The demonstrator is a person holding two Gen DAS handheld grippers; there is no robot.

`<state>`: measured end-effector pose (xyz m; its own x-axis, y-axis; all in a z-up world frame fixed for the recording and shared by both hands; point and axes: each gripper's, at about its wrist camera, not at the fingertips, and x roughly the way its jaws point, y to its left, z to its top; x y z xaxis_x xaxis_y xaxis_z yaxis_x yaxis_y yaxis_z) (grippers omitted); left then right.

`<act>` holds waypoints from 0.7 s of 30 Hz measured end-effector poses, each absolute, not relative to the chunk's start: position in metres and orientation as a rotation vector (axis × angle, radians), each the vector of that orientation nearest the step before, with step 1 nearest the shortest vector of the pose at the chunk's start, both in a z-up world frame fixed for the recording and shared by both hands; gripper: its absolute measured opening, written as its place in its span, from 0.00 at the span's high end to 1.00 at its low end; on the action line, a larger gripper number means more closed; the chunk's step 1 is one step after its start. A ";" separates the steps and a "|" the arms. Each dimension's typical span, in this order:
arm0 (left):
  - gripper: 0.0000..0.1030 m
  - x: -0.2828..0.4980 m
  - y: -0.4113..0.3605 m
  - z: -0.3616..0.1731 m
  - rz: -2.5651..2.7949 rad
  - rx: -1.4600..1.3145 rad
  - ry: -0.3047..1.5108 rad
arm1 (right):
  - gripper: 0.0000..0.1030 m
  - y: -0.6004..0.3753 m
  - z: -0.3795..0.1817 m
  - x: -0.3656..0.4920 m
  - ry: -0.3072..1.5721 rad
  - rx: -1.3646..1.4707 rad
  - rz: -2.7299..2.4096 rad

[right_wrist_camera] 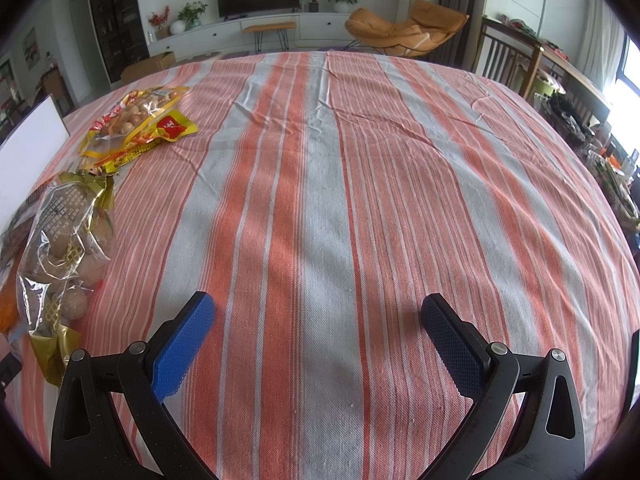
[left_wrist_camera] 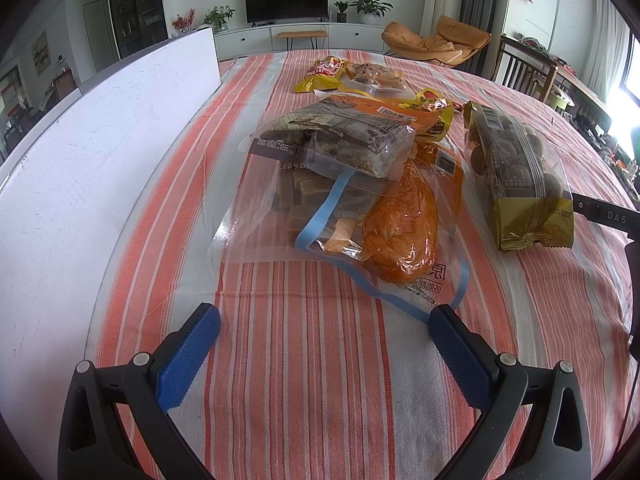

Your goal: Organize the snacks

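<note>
Left wrist view: the left gripper (left_wrist_camera: 324,330) was held with fingers spread and empty just short of the heaped snack packets (left_wrist_camera: 340,184) on the striped bench (left_wrist_camera: 280,360), the gold bag of round snacks (left_wrist_camera: 520,176) lying just beside. A pinch on the slack blue-edged clear bag (left_wrist_camera: 400,280) was judged likely to slip or drag the loosely stacked packets apart. The right gripper (right_wrist_camera: 318,336) was likewise spread and empty over bare cloth.
</note>
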<state>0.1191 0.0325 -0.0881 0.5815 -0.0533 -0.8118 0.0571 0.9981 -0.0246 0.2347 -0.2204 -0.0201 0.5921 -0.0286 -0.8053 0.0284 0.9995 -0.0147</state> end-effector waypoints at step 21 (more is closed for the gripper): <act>0.00 0.119 0.033 -0.088 -0.066 -0.001 0.947 | 0.00 -0.220 -0.020 0.235 0.937 0.000 -0.033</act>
